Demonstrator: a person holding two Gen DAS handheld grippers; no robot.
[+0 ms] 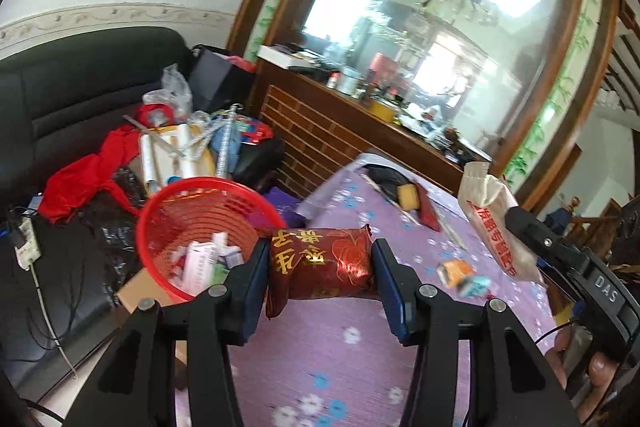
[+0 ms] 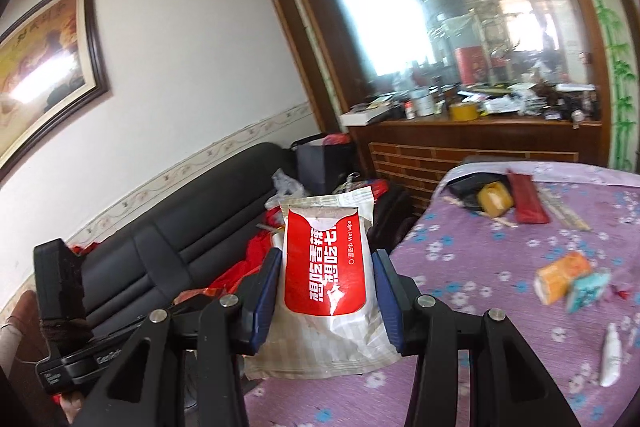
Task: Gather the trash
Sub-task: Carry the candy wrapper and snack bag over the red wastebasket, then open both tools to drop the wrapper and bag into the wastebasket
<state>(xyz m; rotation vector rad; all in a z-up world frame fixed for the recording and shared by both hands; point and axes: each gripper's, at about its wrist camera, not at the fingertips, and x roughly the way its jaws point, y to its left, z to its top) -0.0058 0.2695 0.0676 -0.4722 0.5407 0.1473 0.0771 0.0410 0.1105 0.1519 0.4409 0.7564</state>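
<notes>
My left gripper (image 1: 320, 263) is shut on a dark red foil packet with gold lettering (image 1: 322, 261), held over the edge of the purple flowered table (image 1: 352, 355). Just to its left stands a red plastic basket (image 1: 160, 215) with several paper scraps inside. My right gripper (image 2: 326, 283) is shut on a white and red wet-wipe packet (image 2: 326, 267), upright between the pads; the same wet-wipe packet (image 1: 494, 223) shows at the right of the left wrist view. An orange packet (image 2: 562, 275), a teal packet (image 2: 588, 291) and a small white tube (image 2: 612, 355) lie on the table.
A black sofa (image 2: 192, 227) piled with red cloth (image 1: 76, 183) and clutter runs along the wall to the left. A wooden cabinet (image 2: 472, 143) under a large mirror stands behind. A yellow block (image 2: 496, 199) and a red pouch (image 2: 526, 199) lie at the table's far end.
</notes>
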